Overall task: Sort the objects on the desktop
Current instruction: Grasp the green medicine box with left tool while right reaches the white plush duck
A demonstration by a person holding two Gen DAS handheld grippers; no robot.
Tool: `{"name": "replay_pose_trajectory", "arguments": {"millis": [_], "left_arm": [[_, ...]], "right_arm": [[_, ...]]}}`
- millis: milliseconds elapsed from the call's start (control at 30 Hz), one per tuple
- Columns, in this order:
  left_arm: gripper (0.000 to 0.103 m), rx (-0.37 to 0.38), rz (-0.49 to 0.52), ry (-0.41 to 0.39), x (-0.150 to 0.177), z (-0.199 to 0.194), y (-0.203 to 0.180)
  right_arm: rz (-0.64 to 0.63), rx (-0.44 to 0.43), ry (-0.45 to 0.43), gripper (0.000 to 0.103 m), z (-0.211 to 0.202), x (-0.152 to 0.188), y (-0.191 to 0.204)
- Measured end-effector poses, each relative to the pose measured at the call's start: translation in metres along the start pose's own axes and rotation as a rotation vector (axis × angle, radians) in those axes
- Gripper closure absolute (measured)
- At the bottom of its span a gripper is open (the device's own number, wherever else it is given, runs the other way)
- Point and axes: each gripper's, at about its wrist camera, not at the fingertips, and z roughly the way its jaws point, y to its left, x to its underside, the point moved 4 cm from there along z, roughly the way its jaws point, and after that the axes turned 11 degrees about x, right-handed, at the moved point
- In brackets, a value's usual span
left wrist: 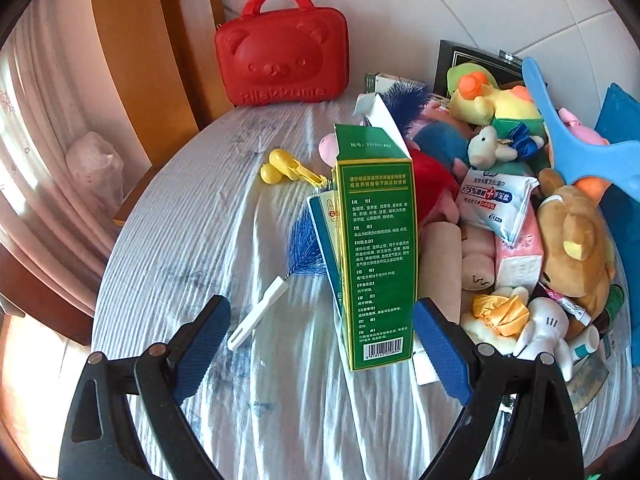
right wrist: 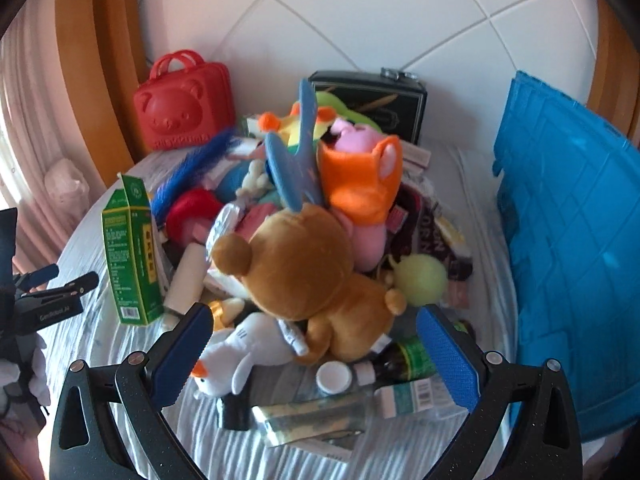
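1. pile (right wrist: 320,240): toys and packets heaped mid-table.
2. bear (right wrist: 304,272): just ahead of right tongs (right wrist: 316,360), spread, empty.
3. box (left wrist: 372,248): upright, long axis vertical, between spread left tongs (left wrist: 320,344); left nearer.

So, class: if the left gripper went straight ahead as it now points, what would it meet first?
Probably the upright green cardboard medicine box, standing just ahead between the open left gripper's blue-padded fingers; depth is uncertain.

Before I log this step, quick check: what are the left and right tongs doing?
Left tongs: open, empty, the green box standing between the fingers, ungripped.
Right tongs: open, empty.
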Motion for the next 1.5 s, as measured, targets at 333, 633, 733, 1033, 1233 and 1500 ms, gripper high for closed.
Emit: {"name": "replay_pose_trajectory", "arguments": {"millis": [333, 633, 733, 1033, 1233, 1500], "left_arm": [[0.010, 0.040, 0.068, 0.102, 0.002, 0.068, -0.015], [0.050, 0.116, 0.098, 0.162, 0.025, 0.075, -0.016], [0.050, 0.133, 0.113, 0.154, 0.026, 0.068, -0.019], [0.050, 0.171, 0.158, 0.162, 0.035, 0.062, -0.036], [0.050, 0.171, 0.198, 0.167, 0.042, 0.057, -0.049], [0.051, 0.183, 0.218, 0.125, 0.040, 0.037, -0.059]], "right_arm": [[0.049, 0.017, 0.188, 0.000, 0.051, 0.029, 0.023], [0.093, -0.053, 0.324, 0.000, 0.080, 0.049, 0.048], [0.097, -0.067, 0.322, 0.006, 0.080, 0.049, 0.056], [0.116, -0.108, 0.356, 0.026, 0.091, 0.055, 0.068], [0.146, -0.115, 0.366, 0.031, 0.107, 0.059, 0.069], [0.130, -0.118, 0.328, 0.066, 0.095, 0.057, 0.064]]}}
